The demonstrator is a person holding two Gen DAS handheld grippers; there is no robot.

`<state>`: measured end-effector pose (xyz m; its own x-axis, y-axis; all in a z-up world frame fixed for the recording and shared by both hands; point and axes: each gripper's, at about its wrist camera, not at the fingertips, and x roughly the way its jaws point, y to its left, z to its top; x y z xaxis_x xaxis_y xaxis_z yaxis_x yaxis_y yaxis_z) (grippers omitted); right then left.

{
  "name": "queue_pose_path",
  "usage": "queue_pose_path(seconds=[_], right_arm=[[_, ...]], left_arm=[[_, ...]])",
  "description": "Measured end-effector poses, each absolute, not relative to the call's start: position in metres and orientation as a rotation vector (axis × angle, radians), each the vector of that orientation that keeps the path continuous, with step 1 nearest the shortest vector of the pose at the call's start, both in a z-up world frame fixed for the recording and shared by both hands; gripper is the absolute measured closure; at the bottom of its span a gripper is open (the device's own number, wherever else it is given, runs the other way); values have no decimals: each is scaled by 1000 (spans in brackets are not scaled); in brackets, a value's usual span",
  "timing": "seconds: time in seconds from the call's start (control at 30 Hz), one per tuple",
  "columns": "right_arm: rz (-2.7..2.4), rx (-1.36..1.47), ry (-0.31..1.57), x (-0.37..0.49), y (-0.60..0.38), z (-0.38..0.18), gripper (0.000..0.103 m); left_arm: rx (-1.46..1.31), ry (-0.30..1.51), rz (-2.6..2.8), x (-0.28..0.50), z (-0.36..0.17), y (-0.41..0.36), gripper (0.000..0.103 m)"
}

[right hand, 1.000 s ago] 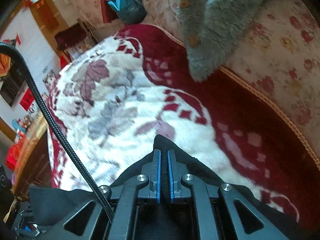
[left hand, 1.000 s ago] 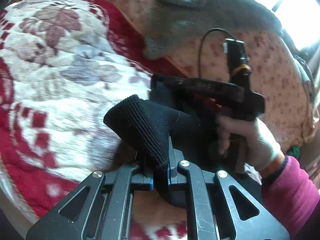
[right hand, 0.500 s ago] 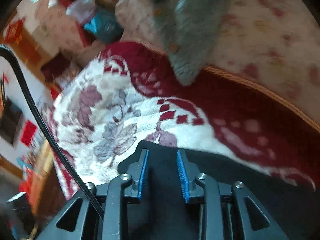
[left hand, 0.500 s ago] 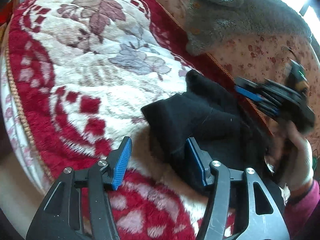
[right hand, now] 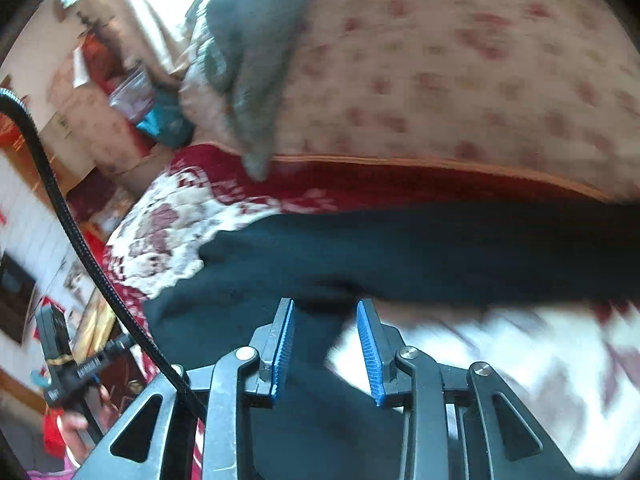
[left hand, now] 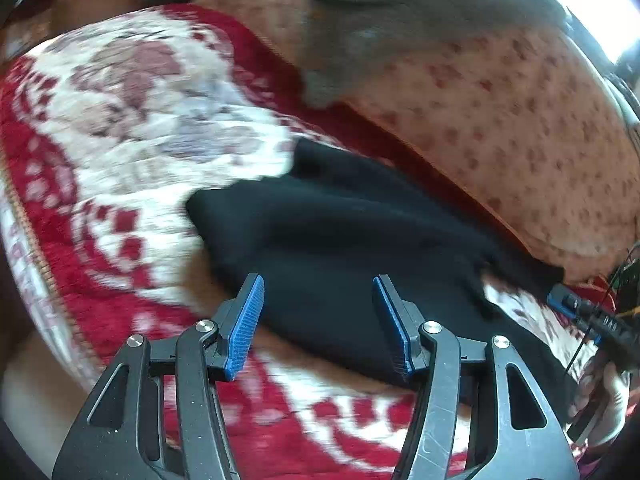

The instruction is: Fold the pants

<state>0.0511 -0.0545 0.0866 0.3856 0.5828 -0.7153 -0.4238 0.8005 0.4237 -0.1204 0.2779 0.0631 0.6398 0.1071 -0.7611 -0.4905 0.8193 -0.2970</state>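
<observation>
A: What fills the frame from your end?

B: Mostly the red and white floral blanket (left hand: pixel 120 152), covering the left and bottom of the left wrist view. Behind it, across the upper right, a beige flowered cushion (left hand: pixel 520 120) with a grey fleece garment (left hand: pixel 400 28) draped over its top.

A: And the pants?

B: The black pants (left hand: pixel 340 248) lie on the blanket in the middle of the left view, a dark band running from centre left toward the lower right. In the right wrist view they stretch across the centre to the right edge.

A: What are my fingers doing?

B: Both pairs are released. My left gripper (left hand: pixel 320 320) hangs spread over the near edge of the cloth, holding nothing. My right gripper (right hand: pixel 326 348) is parted too, with dark fabric under the gap but not pinched.

A: How will it handle?

B: I judge it soft, light and limp, a thick knit that sags and bunches. I'd pinch through all layers at a corner of the end at centre left, since a single layer would slide apart. The pictures are blurred, so I can't make out the seams.
</observation>
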Motion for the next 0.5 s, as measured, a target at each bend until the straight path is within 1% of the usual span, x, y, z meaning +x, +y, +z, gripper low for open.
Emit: queue_pose_path(seconds=[0.17,0.33,0.4,0.47,0.5], right_arm=[[539,183,995,32,-123,80,70],[479,201,999,38,-168,75,67],[472,203,995,45,-179,75,66],[472,180,1000,56,-184,76,61],[478,159,1000,62,-185,77,61]], left_arm=[[-473,828,234,-89,68,250,47],[-416,869,119,-47,69,227,47],[-374,884,82,-30,70,216,47],[-333,896,35,-12,70,207,47],[-315,901,18,-4,69,205,47]])
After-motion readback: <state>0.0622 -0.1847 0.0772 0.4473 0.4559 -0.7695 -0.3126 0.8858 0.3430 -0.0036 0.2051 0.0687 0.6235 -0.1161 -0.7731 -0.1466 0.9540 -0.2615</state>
